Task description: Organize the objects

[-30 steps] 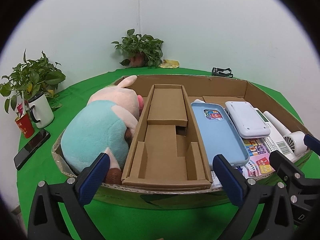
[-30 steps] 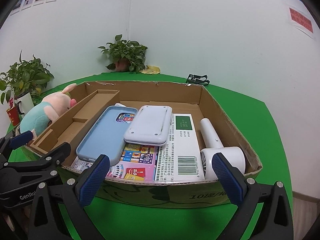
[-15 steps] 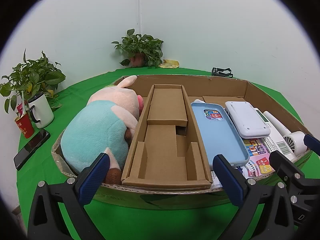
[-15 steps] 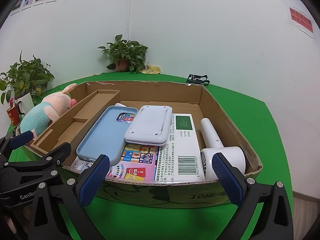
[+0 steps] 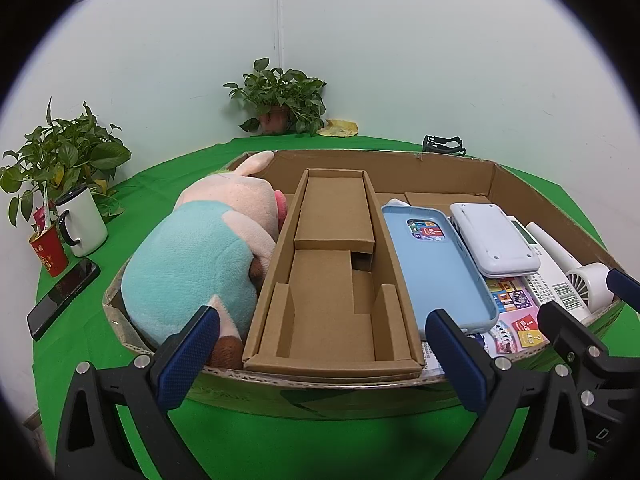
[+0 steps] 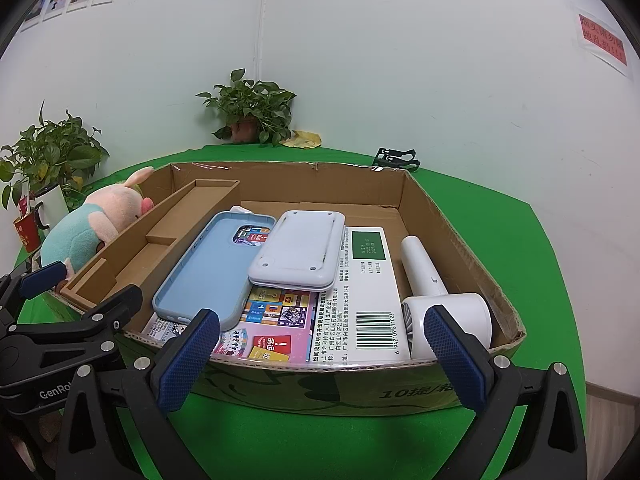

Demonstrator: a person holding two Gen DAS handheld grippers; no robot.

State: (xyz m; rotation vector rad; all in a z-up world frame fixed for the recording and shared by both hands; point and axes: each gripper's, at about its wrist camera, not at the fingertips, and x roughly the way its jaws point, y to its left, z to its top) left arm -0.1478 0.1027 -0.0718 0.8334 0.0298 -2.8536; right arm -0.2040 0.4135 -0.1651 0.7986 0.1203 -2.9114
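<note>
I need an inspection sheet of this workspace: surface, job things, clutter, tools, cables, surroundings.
Surface: green cloth table.
Job things: open brown cardboard box holds pink-and-teal plush pig, brown cardboard insert tray, light blue phone case, white flat device lying on the white printed carton, white handheld fan.
Clutter: white mug, red cup, black phone, small black clip outside the box.
Tools: left tool and right tool open, holding nothing.
Cables: nothing seen.
Surroundings: two potted plants, white walls.

The left gripper (image 5: 322, 354) had black plastic arms with silver screws. Its fingers (image 5: 188, 356) wore textured blue pads. The right gripper (image 6: 322, 354) matched, white "GenRo" lettering showing at nine o'clock.
</note>
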